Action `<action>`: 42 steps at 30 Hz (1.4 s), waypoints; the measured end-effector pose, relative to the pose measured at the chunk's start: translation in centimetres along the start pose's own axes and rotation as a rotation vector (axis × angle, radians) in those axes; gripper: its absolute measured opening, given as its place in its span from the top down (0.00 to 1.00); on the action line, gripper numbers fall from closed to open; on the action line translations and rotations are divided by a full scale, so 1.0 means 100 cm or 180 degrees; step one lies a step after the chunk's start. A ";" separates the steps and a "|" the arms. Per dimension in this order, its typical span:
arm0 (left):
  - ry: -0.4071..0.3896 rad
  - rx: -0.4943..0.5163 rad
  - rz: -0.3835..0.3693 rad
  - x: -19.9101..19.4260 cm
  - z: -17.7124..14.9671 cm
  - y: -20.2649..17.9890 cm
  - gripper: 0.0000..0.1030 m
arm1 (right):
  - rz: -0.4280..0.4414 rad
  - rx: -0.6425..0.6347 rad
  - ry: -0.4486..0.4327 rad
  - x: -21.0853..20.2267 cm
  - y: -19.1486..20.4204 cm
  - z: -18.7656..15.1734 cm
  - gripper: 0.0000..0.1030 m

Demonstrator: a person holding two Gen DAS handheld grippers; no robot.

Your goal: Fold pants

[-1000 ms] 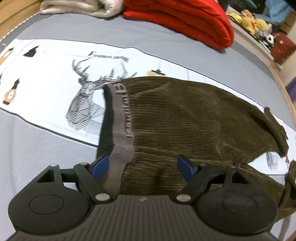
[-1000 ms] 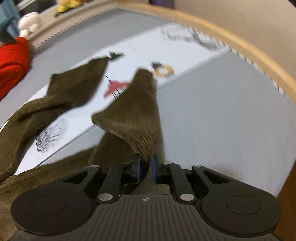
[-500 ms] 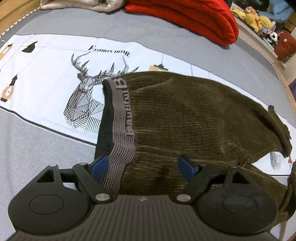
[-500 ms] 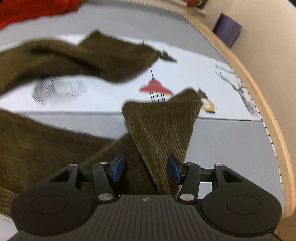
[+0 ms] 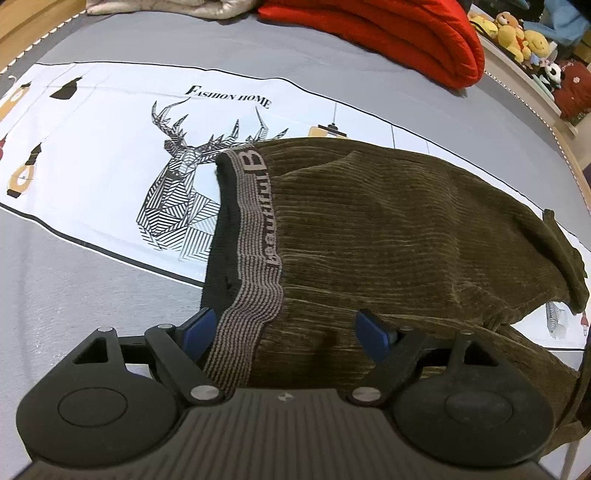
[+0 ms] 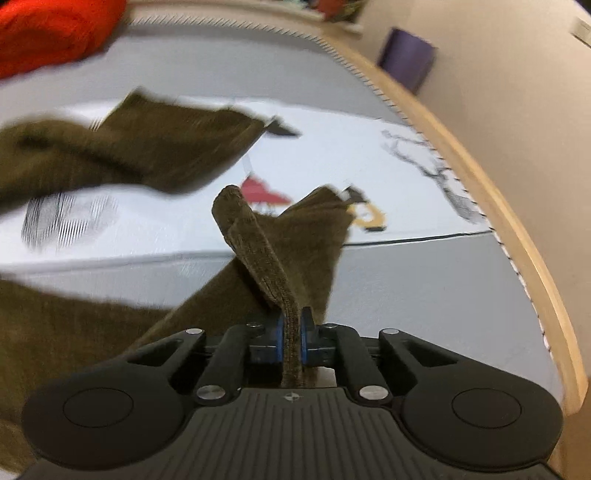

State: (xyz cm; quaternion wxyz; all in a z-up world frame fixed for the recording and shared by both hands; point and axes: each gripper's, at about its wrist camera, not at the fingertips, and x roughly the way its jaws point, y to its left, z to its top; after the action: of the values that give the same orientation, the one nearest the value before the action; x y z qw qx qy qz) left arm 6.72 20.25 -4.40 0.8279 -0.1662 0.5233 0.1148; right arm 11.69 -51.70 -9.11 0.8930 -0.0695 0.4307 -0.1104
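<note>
pants: one pair
pant legs: two
grippers: two, left gripper, right gripper
red quilt: one
deer prints: two

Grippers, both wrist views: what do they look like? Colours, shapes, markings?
Both look identical. The left gripper and right gripper have a matte black ribbed body with a small round emblem at its front edge, two rounded black lobes with circular recesses, black linkage arms on silver pivot pins, and blue pads on the fingers. No cables, hands or sleeves show.
</note>
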 end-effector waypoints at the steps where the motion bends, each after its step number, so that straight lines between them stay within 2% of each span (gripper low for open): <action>1: -0.0003 0.0001 -0.0004 0.000 0.000 -0.001 0.16 | -0.0007 0.0186 -0.0070 -0.006 -0.010 0.002 0.93; 5: -0.0012 -0.0043 -0.0012 -0.001 0.001 0.000 0.16 | -0.0158 0.1056 -0.0284 -0.024 -0.064 -0.001 0.94; 7: -0.0026 -0.0055 -0.0015 -0.003 0.002 0.001 0.16 | -0.0224 0.1593 -0.0233 -0.027 -0.095 -0.014 0.94; 8: -0.0031 -0.0059 -0.0015 -0.003 0.002 0.001 0.16 | -0.0265 0.1891 -0.0146 -0.026 -0.111 -0.023 0.94; 12: -0.0026 -0.0058 -0.0008 -0.002 0.002 -0.001 0.16 | -0.0674 0.2847 0.0529 -0.011 -0.156 -0.072 0.94; 14: -0.0024 -0.0038 -0.0014 -0.002 0.002 -0.003 0.16 | -0.0714 0.3273 0.0754 -0.007 -0.172 -0.094 0.94; 16: -0.0024 -0.0027 -0.0013 -0.001 0.002 -0.004 0.16 | -0.0717 0.3480 0.0837 -0.004 -0.180 -0.106 0.94; 21: -0.0017 -0.0035 -0.0007 0.001 0.003 -0.007 0.16 | -0.0733 0.3388 0.0880 0.007 -0.179 -0.104 0.94; 27: 0.0024 -0.0088 0.0002 0.006 0.003 -0.001 0.16 | -0.0958 0.3075 0.0629 0.009 -0.178 -0.095 0.94; 30: 0.0097 -0.0138 -0.0026 0.011 0.001 0.002 0.16 | -0.0748 0.2958 0.0898 0.021 -0.169 -0.094 0.92; 32: 0.0174 -0.0188 -0.0081 0.017 -0.002 0.003 0.16 | -0.0946 0.2889 0.0895 0.014 -0.163 -0.087 0.87; 34: 0.0257 -0.0227 -0.0109 0.024 -0.004 0.003 0.16 | -0.1112 0.2790 0.0727 -0.001 -0.155 -0.074 0.80; 36: 0.0323 -0.0263 -0.0073 0.029 -0.007 0.004 0.16 | -0.1188 0.2677 0.0443 -0.021 -0.142 -0.059 0.74; 39: 0.0363 -0.0283 0.0032 0.035 -0.010 0.005 0.16 | -0.1193 0.2454 0.0017 -0.046 -0.119 -0.037 0.70; 42: 0.0432 -0.0318 0.0118 0.041 -0.014 0.007 0.16 | -0.1031 0.2235 -0.0351 -0.069 -0.087 -0.019 0.68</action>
State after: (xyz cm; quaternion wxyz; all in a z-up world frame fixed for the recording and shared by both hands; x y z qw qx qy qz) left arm 7.01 20.42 -8.79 0.7789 -0.2050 0.5748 0.1445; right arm 4.80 -58.43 -3.22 0.8553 0.1674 0.3015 -0.3866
